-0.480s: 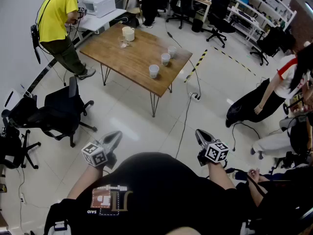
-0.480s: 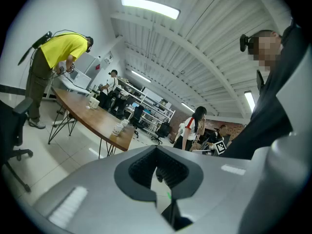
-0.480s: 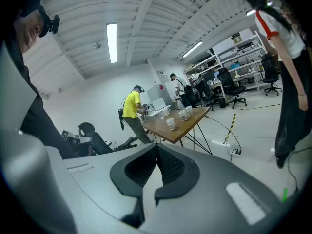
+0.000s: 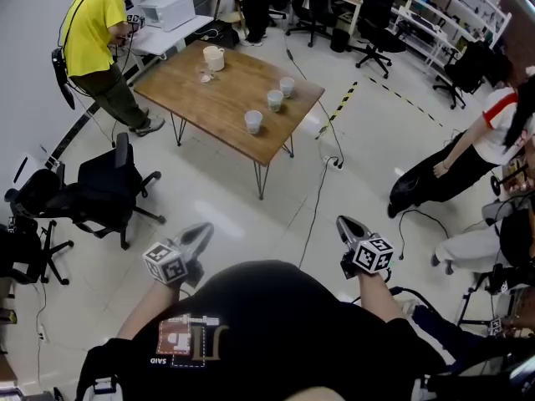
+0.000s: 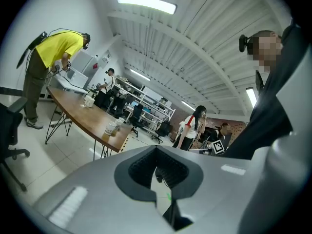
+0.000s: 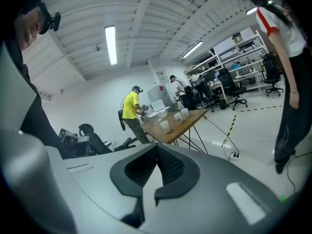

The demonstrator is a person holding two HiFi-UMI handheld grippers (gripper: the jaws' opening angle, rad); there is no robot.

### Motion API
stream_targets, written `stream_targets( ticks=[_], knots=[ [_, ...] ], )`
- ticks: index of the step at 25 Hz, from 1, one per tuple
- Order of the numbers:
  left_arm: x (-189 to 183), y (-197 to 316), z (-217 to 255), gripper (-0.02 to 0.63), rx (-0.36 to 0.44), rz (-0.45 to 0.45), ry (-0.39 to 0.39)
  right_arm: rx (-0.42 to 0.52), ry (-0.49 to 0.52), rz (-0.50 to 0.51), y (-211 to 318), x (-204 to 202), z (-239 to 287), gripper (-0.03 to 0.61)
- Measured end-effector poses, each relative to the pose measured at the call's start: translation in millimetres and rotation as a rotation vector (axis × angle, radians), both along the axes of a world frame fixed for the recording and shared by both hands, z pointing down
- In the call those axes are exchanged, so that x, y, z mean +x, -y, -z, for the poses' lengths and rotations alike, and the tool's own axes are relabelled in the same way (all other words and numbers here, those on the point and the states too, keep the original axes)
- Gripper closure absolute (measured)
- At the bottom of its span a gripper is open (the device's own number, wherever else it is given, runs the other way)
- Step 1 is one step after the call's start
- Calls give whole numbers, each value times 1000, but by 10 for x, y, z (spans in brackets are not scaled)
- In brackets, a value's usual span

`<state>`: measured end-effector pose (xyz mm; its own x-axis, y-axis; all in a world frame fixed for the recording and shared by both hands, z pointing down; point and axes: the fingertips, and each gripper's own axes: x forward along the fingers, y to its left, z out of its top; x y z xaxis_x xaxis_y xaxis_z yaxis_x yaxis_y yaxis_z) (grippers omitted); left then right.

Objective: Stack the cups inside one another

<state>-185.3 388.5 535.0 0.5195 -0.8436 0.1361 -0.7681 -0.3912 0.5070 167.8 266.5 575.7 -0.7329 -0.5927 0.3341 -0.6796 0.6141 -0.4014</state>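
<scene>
Cups: three white cups (image 4: 275,99) stand apart in a row near the right edge of the counter (image 4: 219,98), at 12 o'clock, well apart from both claws.
Left claw (image 4: 199,232): jaws together, holding nothing.
Right claw (image 4: 345,225): jaws together, empty.
Risk: a floor cable (image 4: 320,192) runs at 1 o'clock across the likely approach, so a foot could snag it. Closed jaws arriving at the row could tip a cup.
Around: a black chair (image 4: 109,182) at 10 o'clock, a person in yellow (image 4: 88,32) at 11 o'clock beside the counter, and a cream jug (image 4: 215,57) beyond the cups.
In the way: only the cable and the walk across open floor.
</scene>
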Motion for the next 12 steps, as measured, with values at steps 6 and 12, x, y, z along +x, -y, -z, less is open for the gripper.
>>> stream_targets(
  ticks=[6, 12],
  knots=[
    [418, 153, -34, 618, -1, -10, 5, 4, -10, 22, 102, 295, -91, 565],
    [653, 338, -113, 618, -1, -51, 8, -9, -35, 12, 156, 502, -206, 565]
  ],
)
